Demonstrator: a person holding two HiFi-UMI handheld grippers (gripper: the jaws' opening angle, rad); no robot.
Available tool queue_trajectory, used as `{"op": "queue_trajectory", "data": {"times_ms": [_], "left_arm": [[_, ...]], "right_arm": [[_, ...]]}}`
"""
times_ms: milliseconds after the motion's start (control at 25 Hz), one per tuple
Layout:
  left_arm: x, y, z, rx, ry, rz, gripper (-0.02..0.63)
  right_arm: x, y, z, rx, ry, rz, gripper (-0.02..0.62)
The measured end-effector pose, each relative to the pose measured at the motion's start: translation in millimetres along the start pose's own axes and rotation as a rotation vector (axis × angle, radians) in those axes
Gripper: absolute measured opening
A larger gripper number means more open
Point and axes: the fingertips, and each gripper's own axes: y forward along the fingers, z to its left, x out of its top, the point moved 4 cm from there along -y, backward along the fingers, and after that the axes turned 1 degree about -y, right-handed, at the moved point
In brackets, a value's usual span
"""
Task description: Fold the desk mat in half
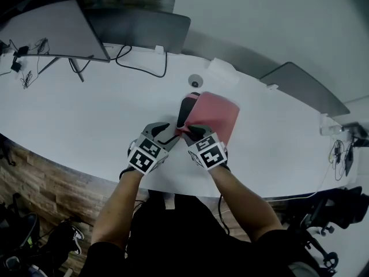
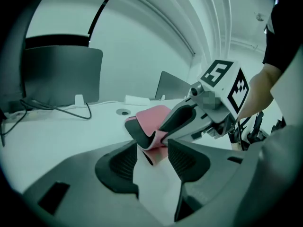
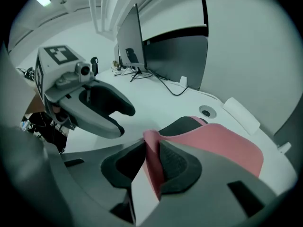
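Most of the fold looks done — the mat (image 1: pixel 214 115) lies doubled on the table (image 1: pixel 81 114), one edge curled up. Right gripper (image 3: pixel 150 148) pinches its near corner, probably; left gripper (image 2: pixel 150 161) gapes empty — flattening remains.

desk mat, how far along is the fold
Done: the pink desk mat with a black underside already lies doubled over on the white table. In hand: the right gripper pinches its near edge; the left gripper is open and empty beside it. Left: lay that lifted edge flat, where the black underside curls up, and let go.
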Motion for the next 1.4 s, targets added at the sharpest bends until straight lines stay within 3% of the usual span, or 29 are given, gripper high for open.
{"op": "queue_trajectory", "data": {"times_ms": [120,320,520,680,960,1240,1400], "left_arm": [[9.6,-8.0,-2.9,-0.026,0.073,-0.007,0.198],[15.9,-7.7,-21.5,-0.169,0.202,-0.002,0.198],[24.4,-5.5,-31.3,-0.234,0.25,0.002,0.189],[27.1,2.4,-28.3,-0.205,0.244,0.038,0.184],[11.2,22.6,-29.6,-0.155,0.257,0.148,0.176],[1.1,26.6,-25.8,-0.102,0.187,0.151,0.161],[-2.6,27.5,-29.0,-0.083,0.194,0.163,0.145]], "right_arm": [[-1.5,9.0,6.9,0.007,-0.037,0.026,0.124],[0.3,-0.9,12.8,0.087,-0.014,-0.036,0.194],[-2.6,-11.2,18.4,0.119,-0.07,-0.063,0.209],[-9.1,-12.2,28.0,0.096,-0.155,-0.059,0.216],[-13.6,-26.6,33.2,0.064,-0.166,-0.085,0.221],[-24.2,-47.2,40.1,0.034,-0.195,-0.075,0.219],[-39.1,-66.4,40.3,-0.013,-0.173,-0.098,0.203]]}}
